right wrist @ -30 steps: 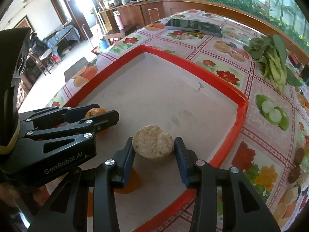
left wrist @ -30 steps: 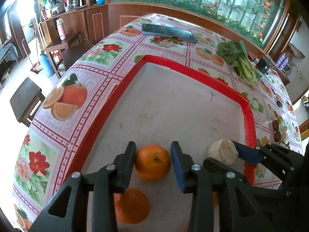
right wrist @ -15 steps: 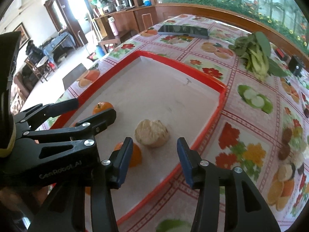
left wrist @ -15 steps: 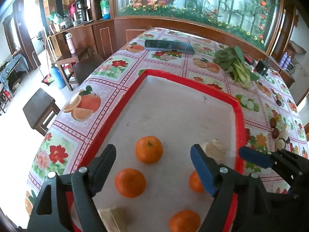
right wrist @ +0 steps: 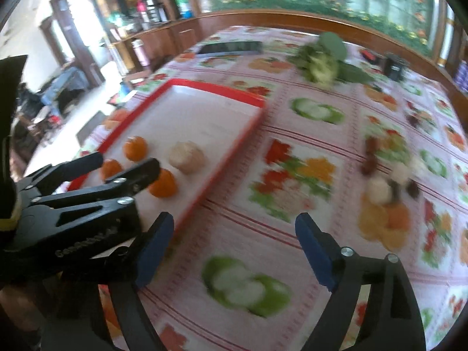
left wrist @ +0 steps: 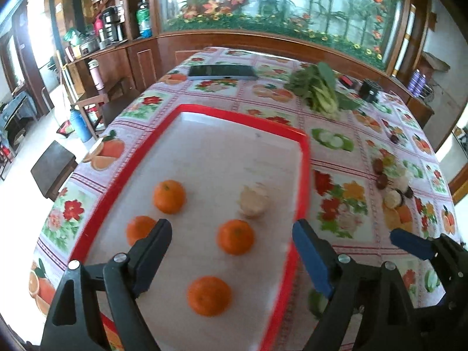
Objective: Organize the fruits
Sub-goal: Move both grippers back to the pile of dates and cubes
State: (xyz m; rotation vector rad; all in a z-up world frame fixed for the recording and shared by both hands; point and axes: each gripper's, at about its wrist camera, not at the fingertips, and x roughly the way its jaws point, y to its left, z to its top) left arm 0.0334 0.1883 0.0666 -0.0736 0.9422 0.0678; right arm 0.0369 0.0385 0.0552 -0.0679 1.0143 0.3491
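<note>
A red-rimmed white tray (left wrist: 304,175) holds several oranges, among them one (left wrist: 169,192) at the far left and one (left wrist: 235,237) in the middle, plus a beige lumpy piece (left wrist: 254,199). My left gripper (left wrist: 234,234) hangs above the tray's near part; its jaws are opening and nothing is between them. In the right wrist view the tray (right wrist: 234,146), an orange (right wrist: 163,187) and the beige piece (right wrist: 187,158) lie to the left. My right gripper (right wrist: 234,228) is over the flowered tablecloth beside the tray, its jaws opening with nothing between them. The left gripper (right wrist: 125,163) shows at that view's left.
A bunch of leafy greens (left wrist: 318,90), a dark flat device (left wrist: 222,71) and a small black box (left wrist: 370,89) lie at the table's far end. The table's left edge drops to the floor, where a dark stool (left wrist: 54,166) stands.
The left gripper let go of an orange and the right let go of the beige piece. Both opened wide and drew back and up; the right one swung off the tray to the right.
</note>
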